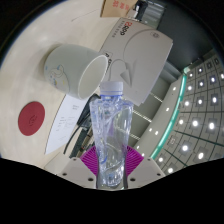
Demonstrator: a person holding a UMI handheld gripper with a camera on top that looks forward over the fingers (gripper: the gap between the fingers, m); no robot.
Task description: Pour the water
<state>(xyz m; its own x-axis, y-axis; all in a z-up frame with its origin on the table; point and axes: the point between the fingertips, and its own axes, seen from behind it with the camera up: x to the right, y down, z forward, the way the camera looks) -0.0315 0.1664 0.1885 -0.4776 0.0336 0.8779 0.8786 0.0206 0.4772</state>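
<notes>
A clear plastic water bottle (110,135) stands up between my fingers, its open neck tilted toward a white mug (80,68). My gripper (110,165) is shut on the bottle's lower body, the purple pads (93,160) pressing on both sides. The mug lies ahead of the bottle's mouth, its opening facing the bottle. A thin stream of water arcs from the bottle's mouth toward the mug's rim. The bottle's base is hidden below my fingers.
A white appliance (140,42) with red lettering sits beyond the mug. A red round disc (32,116) lies on white paper (62,118) to the left. A perforated metal panel (200,115) with a green edge rises at the right.
</notes>
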